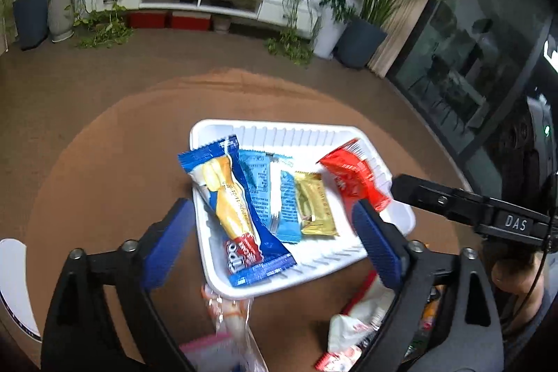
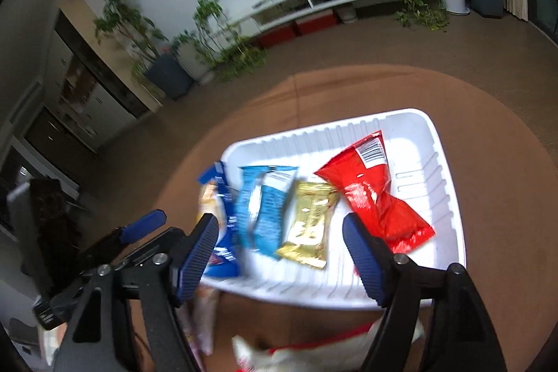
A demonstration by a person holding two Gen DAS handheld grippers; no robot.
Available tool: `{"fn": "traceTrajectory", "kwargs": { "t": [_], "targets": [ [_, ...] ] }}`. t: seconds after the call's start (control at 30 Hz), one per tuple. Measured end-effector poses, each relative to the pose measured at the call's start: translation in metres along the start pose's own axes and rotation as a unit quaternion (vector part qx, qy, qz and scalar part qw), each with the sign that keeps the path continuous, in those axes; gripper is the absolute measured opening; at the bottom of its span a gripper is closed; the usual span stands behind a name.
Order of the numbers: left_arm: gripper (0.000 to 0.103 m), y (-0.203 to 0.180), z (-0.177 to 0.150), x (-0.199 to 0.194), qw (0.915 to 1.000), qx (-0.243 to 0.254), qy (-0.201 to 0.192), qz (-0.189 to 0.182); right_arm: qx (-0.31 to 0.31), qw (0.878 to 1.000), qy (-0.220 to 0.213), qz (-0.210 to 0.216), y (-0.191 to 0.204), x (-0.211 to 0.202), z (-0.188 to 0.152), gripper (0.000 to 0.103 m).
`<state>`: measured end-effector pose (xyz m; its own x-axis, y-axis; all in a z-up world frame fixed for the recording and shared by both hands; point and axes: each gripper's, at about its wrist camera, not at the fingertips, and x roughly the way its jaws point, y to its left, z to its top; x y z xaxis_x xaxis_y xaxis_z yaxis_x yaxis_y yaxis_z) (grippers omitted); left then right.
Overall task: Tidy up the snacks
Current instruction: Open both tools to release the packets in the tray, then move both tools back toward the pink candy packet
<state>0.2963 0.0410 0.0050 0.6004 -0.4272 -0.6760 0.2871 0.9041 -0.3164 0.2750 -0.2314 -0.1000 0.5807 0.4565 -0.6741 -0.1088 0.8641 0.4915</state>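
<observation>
Snacks (image 1: 314,204) in white tray (image 1: 258,131); both grippers (image 1: 275,232) agape

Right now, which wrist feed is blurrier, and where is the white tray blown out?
Right wrist: motion blur smears the light blue foil packets and the dark blue wrapper; white slatted plastic tray overexposed at its far rim. Left wrist: tray contents sharp, only the near loose wrappers blur.
</observation>
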Motion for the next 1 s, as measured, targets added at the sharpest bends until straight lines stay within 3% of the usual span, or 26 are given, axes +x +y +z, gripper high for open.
{"fn": "traceTrajectory", "kwargs": {
  "t": [0.2, 0.4, 0.47, 0.67, 0.83, 1.0],
  "targets": [
    [0.102, 0.012, -0.027, -0.077, 0.9990, 0.004, -0.043, 0.014, -0.015, 0.999, -0.034, 0.029, 0.002, -0.060, -0.035, 0.082],
    [0.102, 0.043, -0.085, -0.123, 0.9971, -0.058, -0.031, 0.037, 0.026, 0.998, -0.049, 0.037, -0.027, -0.104, -0.096, 0.083],
    [0.102, 0.054, -0.109, -0.125, 0.9960, -0.075, -0.012, 0.048, 0.038, 0.998, -0.046, 0.031, -0.037, -0.112, -0.118, 0.083],
    [0.102, 0.062, -0.148, -0.109, 0.9960, -0.052, 0.053, 0.050, 0.065, 0.997, -0.035, 0.017, -0.058, -0.125, -0.164, 0.083],
    [0.102, 0.055, -0.152, -0.089, 0.9933, 0.001, 0.100, 0.058, 0.073, 0.997, -0.020, 0.012, -0.065, -0.125, -0.186, 0.083],
    [0.101, 0.050, -0.148, -0.073, 0.9905, 0.028, 0.121, 0.059, 0.066, 0.998, -0.019, 0.016, -0.059, -0.123, -0.194, 0.083]
  ]
}}
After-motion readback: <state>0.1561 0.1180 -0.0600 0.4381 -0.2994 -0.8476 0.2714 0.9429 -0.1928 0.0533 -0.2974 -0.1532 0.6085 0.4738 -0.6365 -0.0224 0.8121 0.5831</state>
